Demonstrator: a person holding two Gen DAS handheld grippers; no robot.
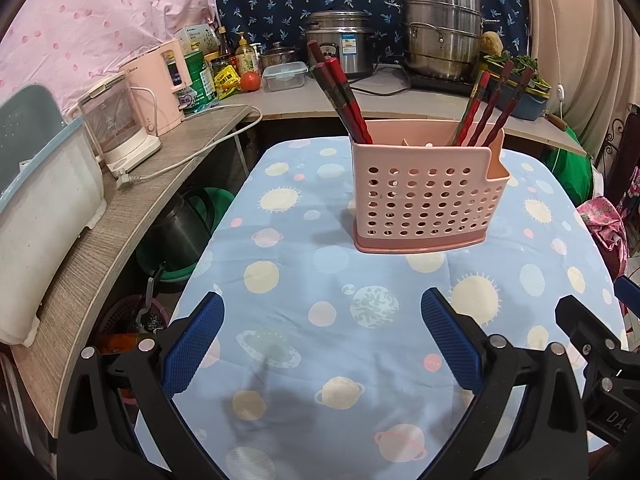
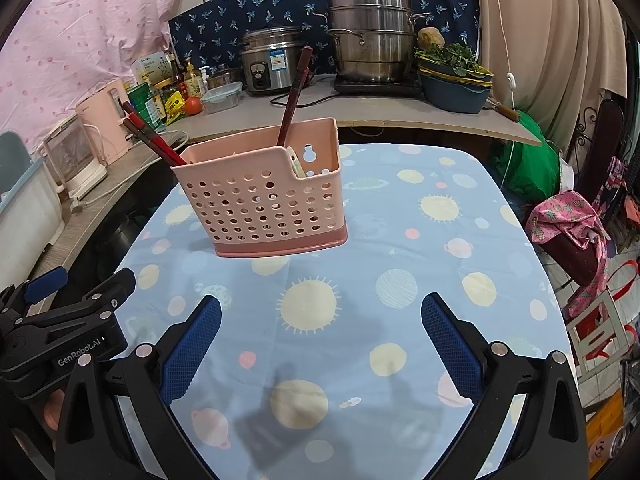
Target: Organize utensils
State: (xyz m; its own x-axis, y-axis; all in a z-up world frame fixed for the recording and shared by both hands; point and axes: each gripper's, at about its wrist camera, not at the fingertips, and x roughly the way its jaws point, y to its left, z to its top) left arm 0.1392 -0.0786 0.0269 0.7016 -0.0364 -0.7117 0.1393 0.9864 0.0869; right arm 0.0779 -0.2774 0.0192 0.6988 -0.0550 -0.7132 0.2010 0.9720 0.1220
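Two grippers, left (image 1: 322, 332) and right (image 2: 320, 332), jaws apart, empty, low over desk (image 1: 280, 240). Holder (image 1: 424, 192) upright ahead: 12 to 1 o'clock from left, 11 from right. Chopsticks (image 1: 344, 96) inside, ends up, leaning outward. Neither gripper clearly nearer.

Table under a pale blue planet-print cloth (image 1: 360, 360); at far, a counter (image 2: 360, 114) backed by navy patterned fabric (image 2: 240, 20), bearing a rice cooker (image 2: 272, 60) and stacked steel pots (image 2: 372, 36); at left, a wood-grain shelf (image 1: 120, 216) with pink kettle (image 1: 160, 88), below a pink dotted sheet (image 1: 100, 12); at right, a beige curtain (image 2: 540, 40).
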